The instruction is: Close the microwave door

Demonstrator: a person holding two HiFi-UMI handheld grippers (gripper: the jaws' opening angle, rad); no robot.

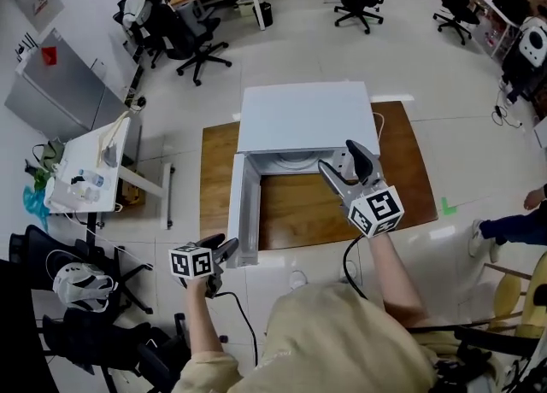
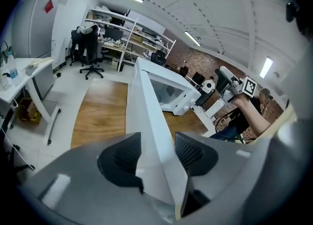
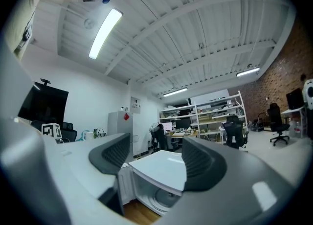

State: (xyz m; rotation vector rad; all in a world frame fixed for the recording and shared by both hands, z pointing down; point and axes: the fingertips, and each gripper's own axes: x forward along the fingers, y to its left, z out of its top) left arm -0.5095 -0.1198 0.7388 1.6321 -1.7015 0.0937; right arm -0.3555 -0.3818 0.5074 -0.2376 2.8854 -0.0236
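Note:
A white microwave stands on a wooden table. Its door is swung open at the left and juts toward me. My left gripper is at the door's free end; in the left gripper view the door's edge fills the gap of that gripper, with both pads against it. My right gripper hangs open in front of the microwave's open cavity and holds nothing. In the right gripper view it points slightly upward over the microwave.
A white desk with bottles stands to the left of the table. Black office chairs are behind it, with another at my lower left. A person's leg is at the right edge.

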